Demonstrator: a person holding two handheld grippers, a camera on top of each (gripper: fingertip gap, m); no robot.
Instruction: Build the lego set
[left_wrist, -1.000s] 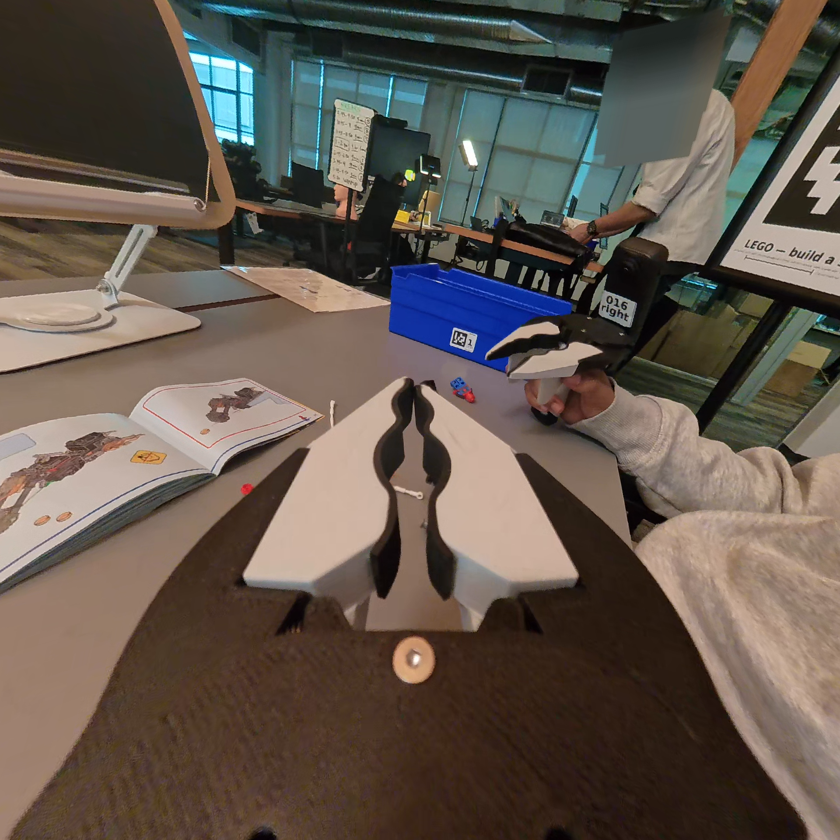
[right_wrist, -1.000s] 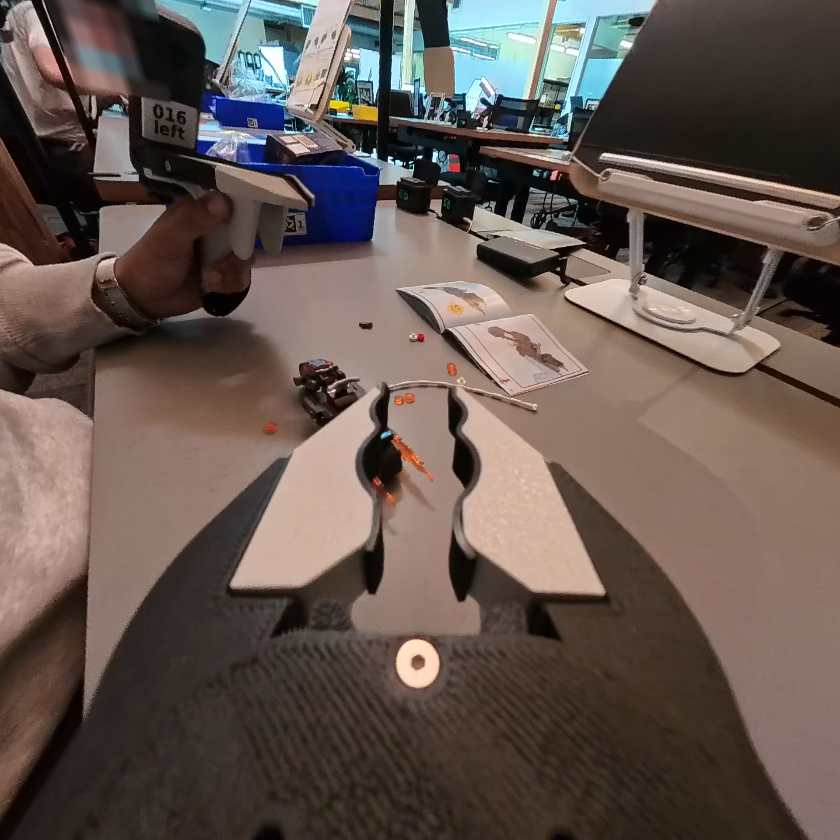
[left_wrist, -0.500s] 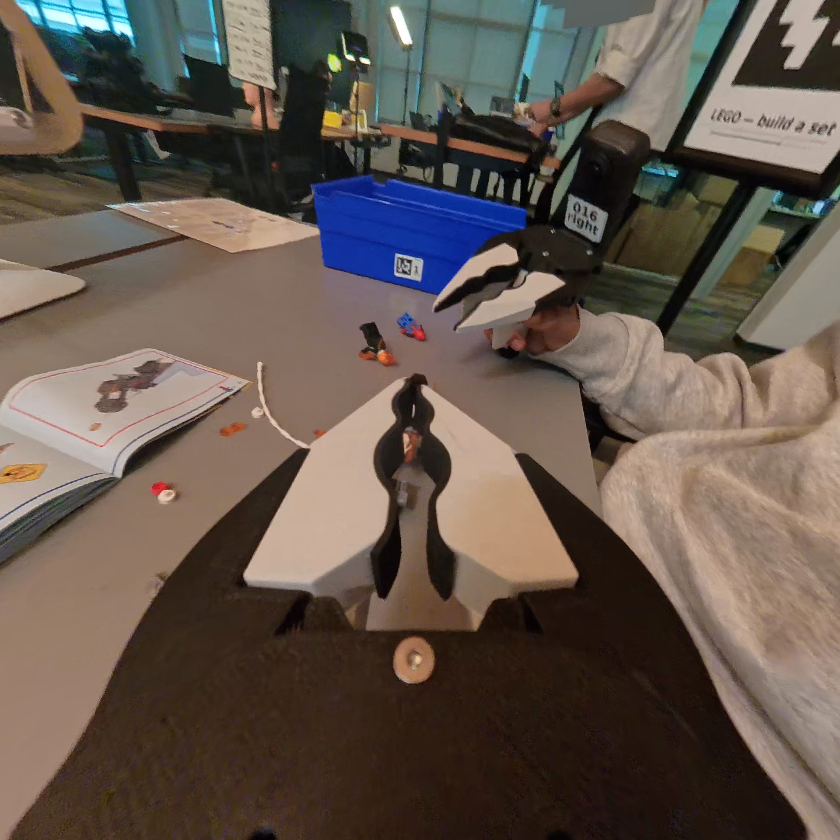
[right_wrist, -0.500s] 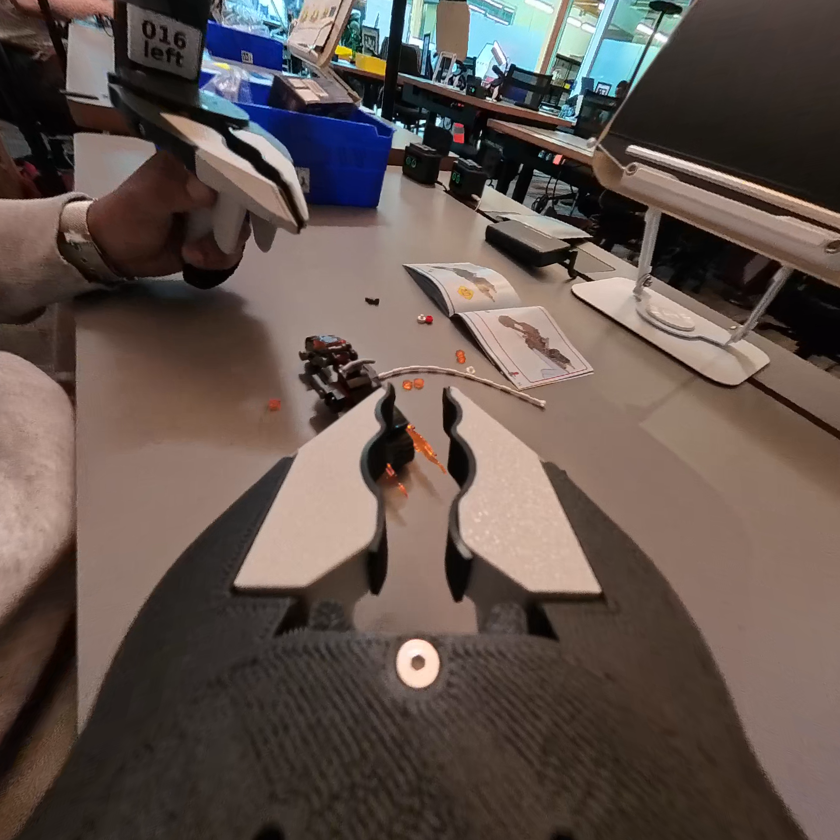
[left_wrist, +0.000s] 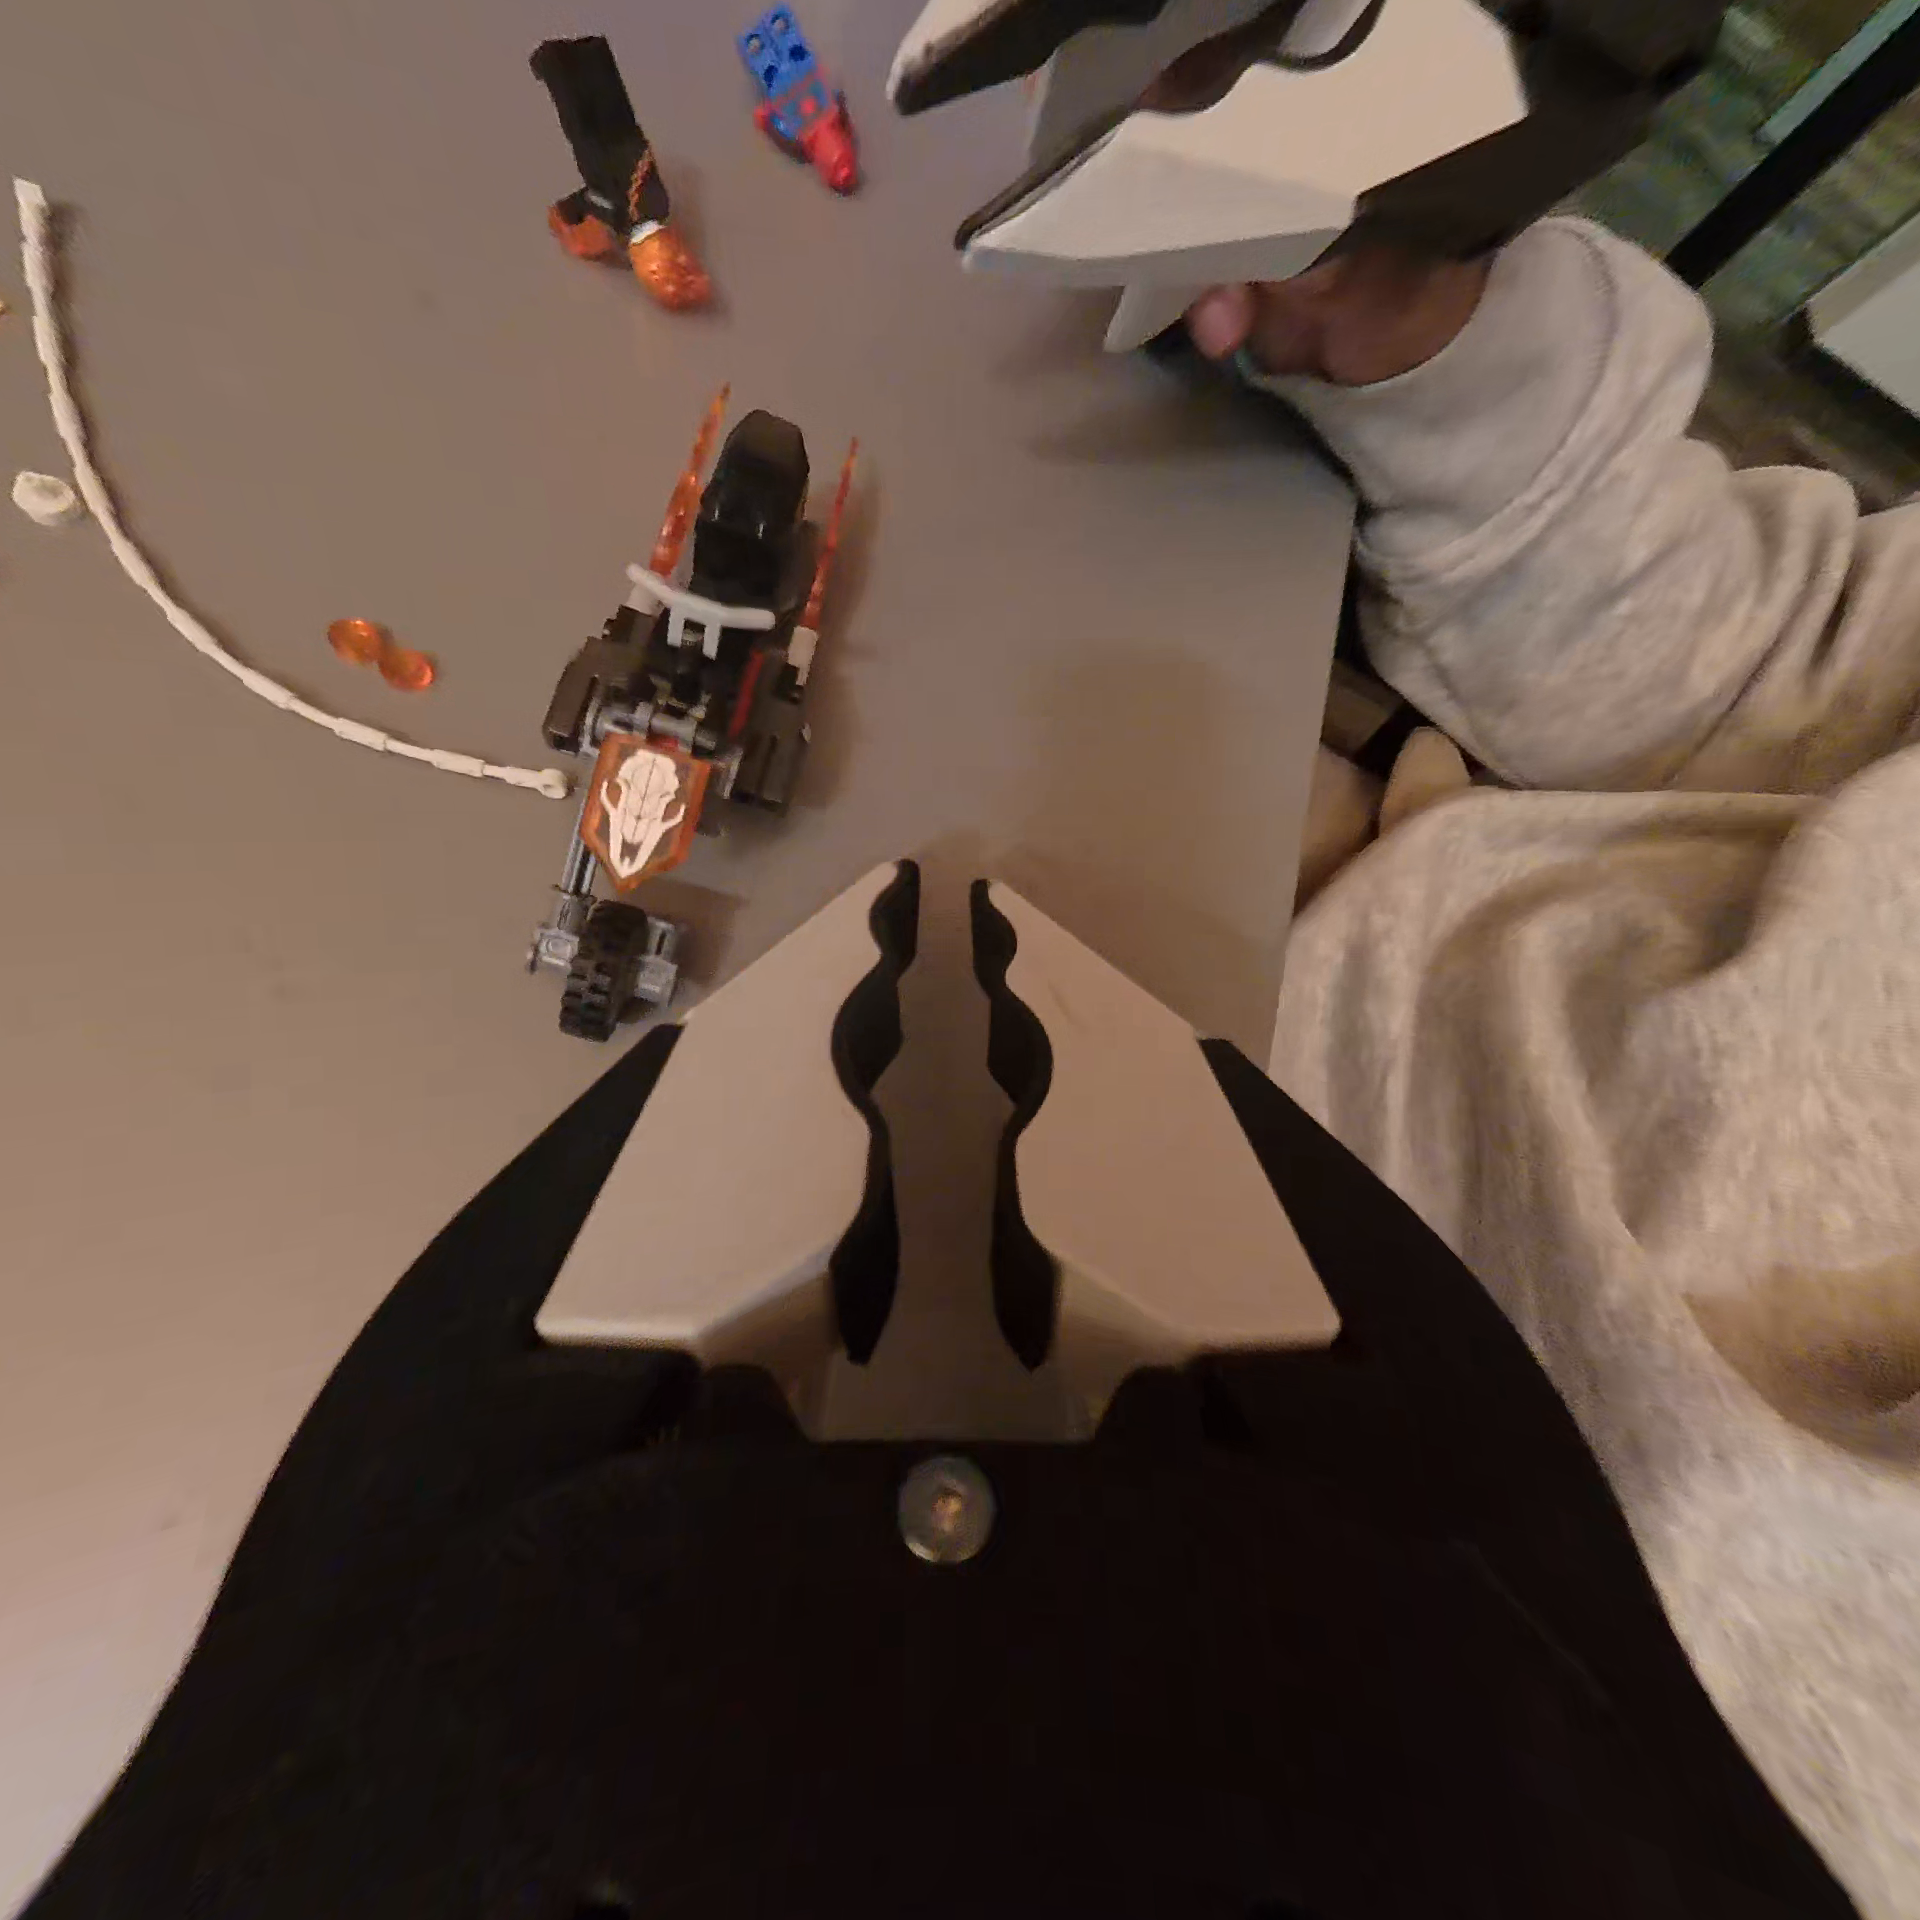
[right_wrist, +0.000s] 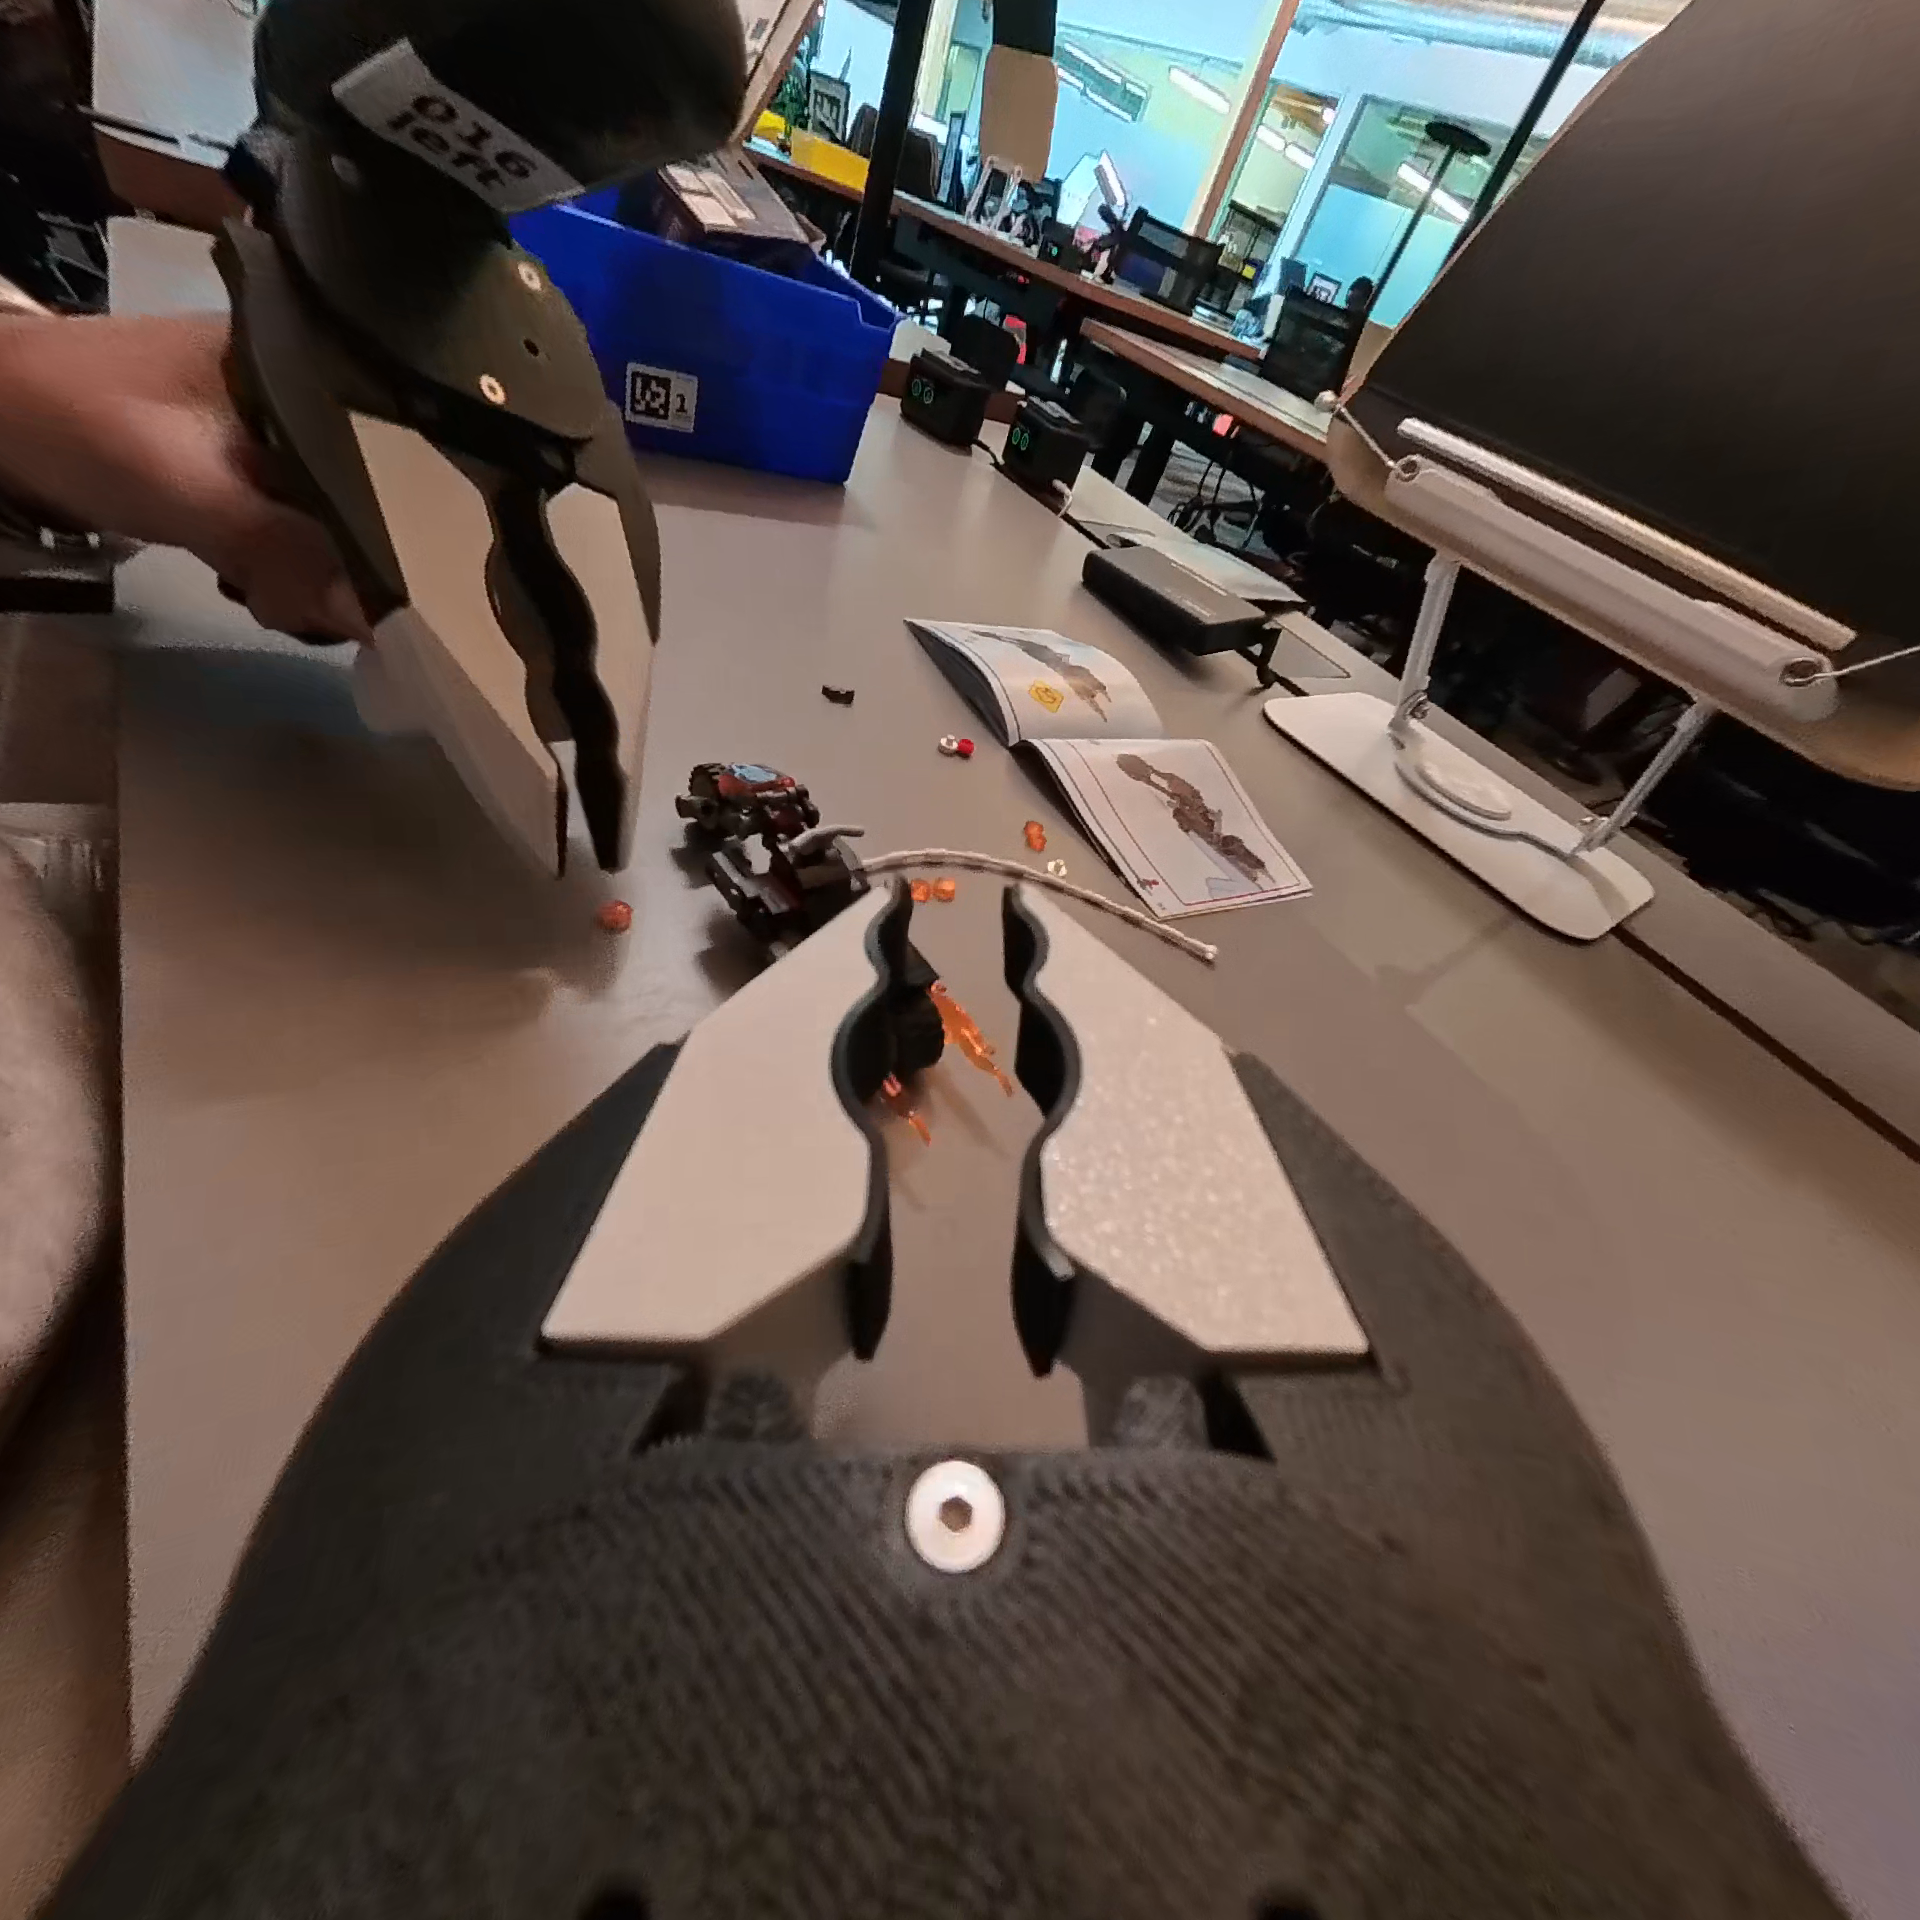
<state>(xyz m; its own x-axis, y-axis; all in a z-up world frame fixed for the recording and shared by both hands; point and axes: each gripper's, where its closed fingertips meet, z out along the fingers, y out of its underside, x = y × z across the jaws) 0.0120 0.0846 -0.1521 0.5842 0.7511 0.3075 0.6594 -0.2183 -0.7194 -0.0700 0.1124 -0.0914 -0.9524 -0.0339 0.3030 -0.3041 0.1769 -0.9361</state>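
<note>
Left claw (left_wrist: 943, 894) hangs slightly parted, empty, beside the motorcycle model (left_wrist: 681, 717); right claw (right_wrist: 954, 914) parted, empty, above the grey tabletop (right_wrist: 1351, 1195).

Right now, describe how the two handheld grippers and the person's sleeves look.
Each gripper, left gripper and right gripper, has two pale grey wedge fingers with wavy black inner pads on a black textured body with one central screw. The left carries a white label. The sleeve is cream knit fleece.
</note>
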